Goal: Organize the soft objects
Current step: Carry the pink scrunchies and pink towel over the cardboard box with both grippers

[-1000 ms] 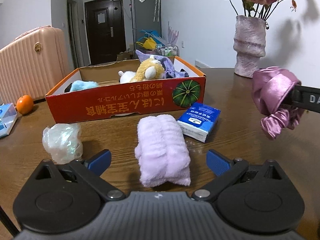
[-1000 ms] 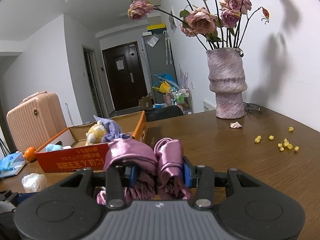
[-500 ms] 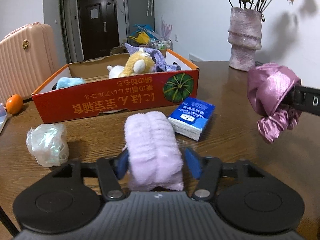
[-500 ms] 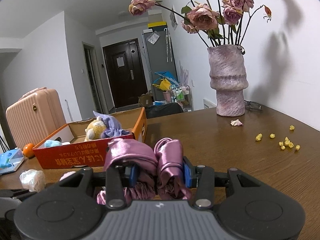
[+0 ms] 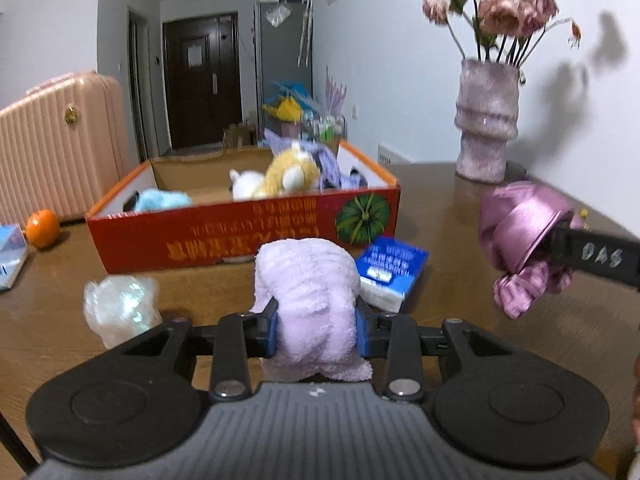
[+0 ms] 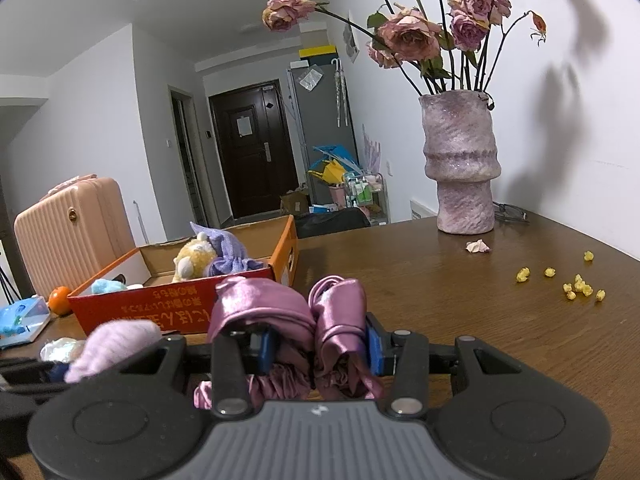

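While both tongs [image 5: 316, 332] [image 6: 318, 346] clamp cloths, the red box [image 5: 240, 240] holds plush toys [image 5: 284, 174].

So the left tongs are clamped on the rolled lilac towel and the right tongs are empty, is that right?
Not quite. The left tongs are clamped on the rolled lilac towel, but the right tongs aren't empty: the right wrist view shows them shut on a bundle of purple satin cloth.

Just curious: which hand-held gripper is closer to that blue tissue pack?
Left. The left hand-held gripper, shut on the lilac towel, sits just beside the tissue pack; the right hand-held gripper holds purple satin cloth farther off.
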Demonstrator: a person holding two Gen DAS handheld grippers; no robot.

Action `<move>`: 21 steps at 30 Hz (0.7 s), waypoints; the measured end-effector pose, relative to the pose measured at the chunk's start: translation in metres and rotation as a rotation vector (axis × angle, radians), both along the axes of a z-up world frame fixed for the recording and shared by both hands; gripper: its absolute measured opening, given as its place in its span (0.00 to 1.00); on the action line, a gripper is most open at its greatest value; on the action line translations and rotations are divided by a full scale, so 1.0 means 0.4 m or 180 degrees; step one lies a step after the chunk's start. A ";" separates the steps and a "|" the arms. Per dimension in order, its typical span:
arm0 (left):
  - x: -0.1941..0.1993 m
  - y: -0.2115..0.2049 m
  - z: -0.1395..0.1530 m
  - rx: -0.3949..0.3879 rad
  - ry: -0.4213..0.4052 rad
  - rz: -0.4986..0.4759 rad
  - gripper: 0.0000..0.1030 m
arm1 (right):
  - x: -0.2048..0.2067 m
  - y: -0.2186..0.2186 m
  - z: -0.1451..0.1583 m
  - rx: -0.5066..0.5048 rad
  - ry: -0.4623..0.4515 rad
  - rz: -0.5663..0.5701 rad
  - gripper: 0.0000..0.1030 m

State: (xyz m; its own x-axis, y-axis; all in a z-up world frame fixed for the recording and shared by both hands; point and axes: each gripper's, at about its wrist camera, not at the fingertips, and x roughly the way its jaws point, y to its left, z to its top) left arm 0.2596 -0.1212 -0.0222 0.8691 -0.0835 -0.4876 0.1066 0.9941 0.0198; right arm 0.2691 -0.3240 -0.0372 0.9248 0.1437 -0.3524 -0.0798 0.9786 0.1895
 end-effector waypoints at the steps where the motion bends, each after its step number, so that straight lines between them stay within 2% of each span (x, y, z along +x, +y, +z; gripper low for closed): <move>1: -0.006 0.003 0.008 -0.0012 -0.0035 0.0001 0.34 | 0.000 0.002 -0.001 0.0004 -0.0020 0.0009 0.41; 9: -0.055 0.031 0.061 -0.0098 -0.0294 0.0054 0.34 | -0.026 0.039 0.003 -0.0138 -0.0275 0.0053 0.41; 16: -0.084 0.086 0.085 -0.0204 -0.0380 0.0138 0.34 | -0.046 0.070 0.012 -0.0052 -0.0375 0.0117 0.41; 21: -0.099 0.126 0.097 -0.0237 -0.0440 0.0202 0.34 | -0.064 0.118 0.015 -0.0116 -0.0460 0.0157 0.41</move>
State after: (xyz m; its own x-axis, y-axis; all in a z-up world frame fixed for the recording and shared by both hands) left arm 0.2200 -0.0706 0.0165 0.9322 -0.0577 -0.3574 0.0449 0.9980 -0.0440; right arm 0.2436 -0.2770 -0.0311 0.9584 0.1796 -0.2218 -0.1517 0.9789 0.1371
